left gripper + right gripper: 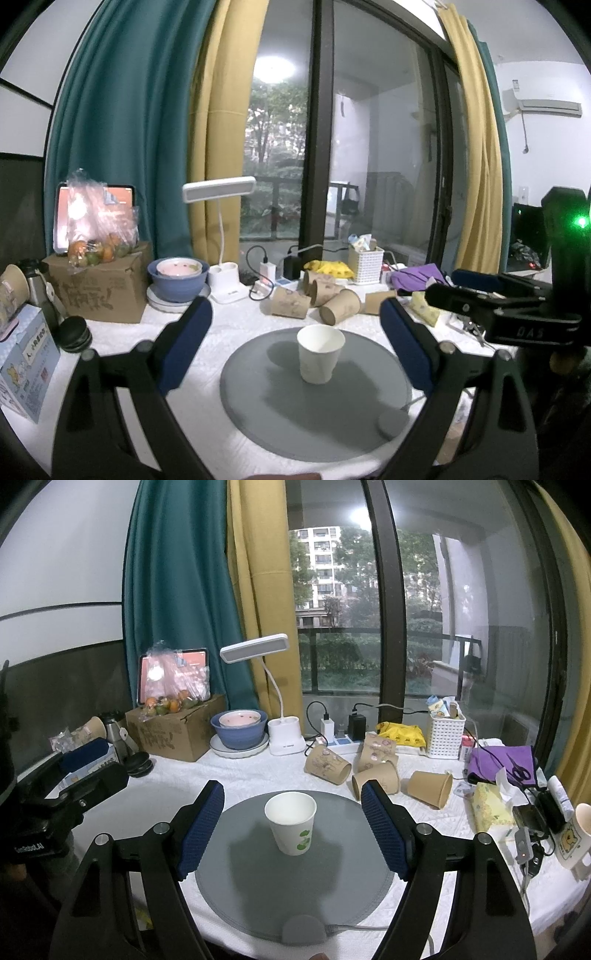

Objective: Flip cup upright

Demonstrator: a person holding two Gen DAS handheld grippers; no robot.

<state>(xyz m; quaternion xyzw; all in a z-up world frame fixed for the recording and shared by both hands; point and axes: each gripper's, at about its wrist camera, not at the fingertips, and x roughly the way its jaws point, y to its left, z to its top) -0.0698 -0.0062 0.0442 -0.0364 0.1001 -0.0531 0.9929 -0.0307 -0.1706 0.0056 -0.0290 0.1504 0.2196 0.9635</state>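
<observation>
On the grey mat [295,886] my white cup [291,821] stands upright; my left tool [295,325] and right tool [293,812] both gape wide, holding nothing.

1. The cup [291,822] is standing upright on the mat [258,893], near its middle.
2. The mat is lying on the table [177,775].
3. Four paper cups [375,782] are lying on their sides behind the mat, to the right.
4. The lamp [286,734] is standing behind the mat, with the bowl [239,731] just left of it.
5. The box [173,734] is sitting left of the bowl.
6. The basket [445,731] is sitting behind the paper cups.
7. The left gripper [295,341] and right gripper [292,827] are hanging before the cup, jaws spread either side of it, apart from it.
</observation>
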